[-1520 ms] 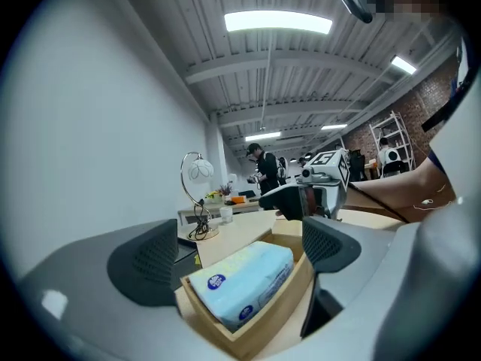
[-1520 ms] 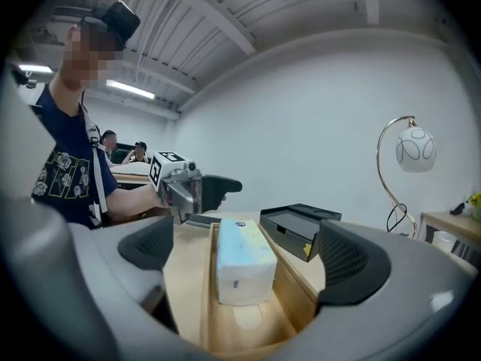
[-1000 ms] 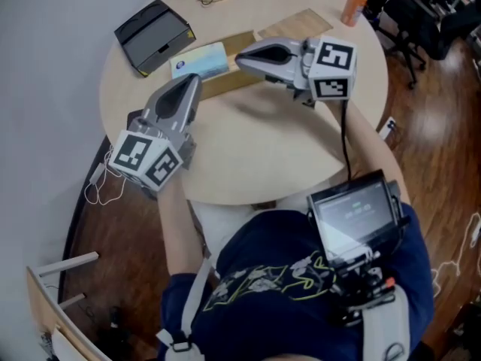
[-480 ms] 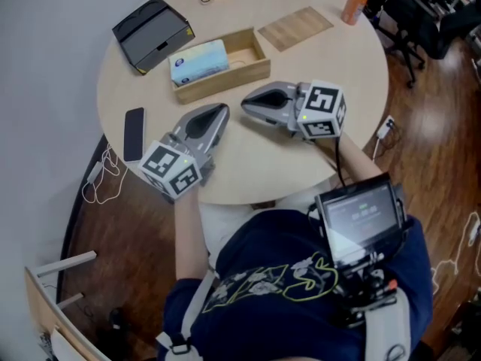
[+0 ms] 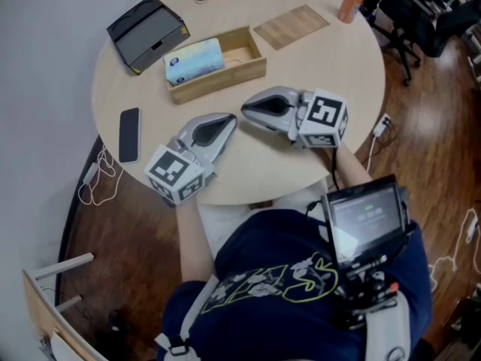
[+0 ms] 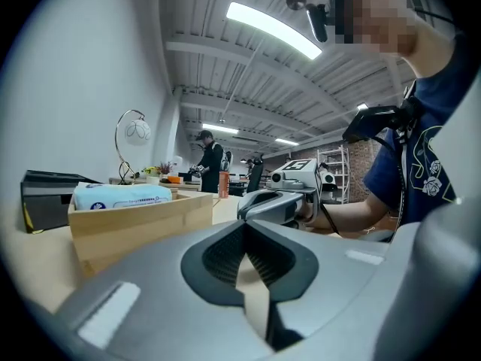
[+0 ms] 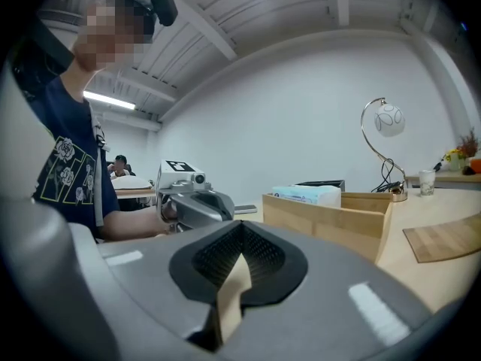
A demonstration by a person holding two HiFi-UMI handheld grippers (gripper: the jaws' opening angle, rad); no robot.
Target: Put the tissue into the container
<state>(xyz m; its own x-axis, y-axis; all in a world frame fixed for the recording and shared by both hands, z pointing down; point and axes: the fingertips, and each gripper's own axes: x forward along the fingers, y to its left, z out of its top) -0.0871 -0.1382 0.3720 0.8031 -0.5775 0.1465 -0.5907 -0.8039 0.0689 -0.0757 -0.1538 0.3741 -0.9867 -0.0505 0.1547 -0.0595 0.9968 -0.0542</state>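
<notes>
Tissue pack (image 5: 194,60) lies inside the wooden container (image 5: 225,80), in its left half, at the far side of the round table (image 5: 331,74). Your left gripper (image 5: 230,119) has its jaws pressed fully together with nothing between them. Your right gripper (image 5: 245,110) is the same, closed and empty. Both are at the near part of the table with their tips angled toward each other and close together, apart from the container. Black phone (image 5: 129,134) lies flat near the left edge. Dark tray (image 5: 146,32) sits just left of the container and a wooden board (image 5: 291,26) to its right. Orange can (image 5: 350,4) stands at the far right edge.
</notes>
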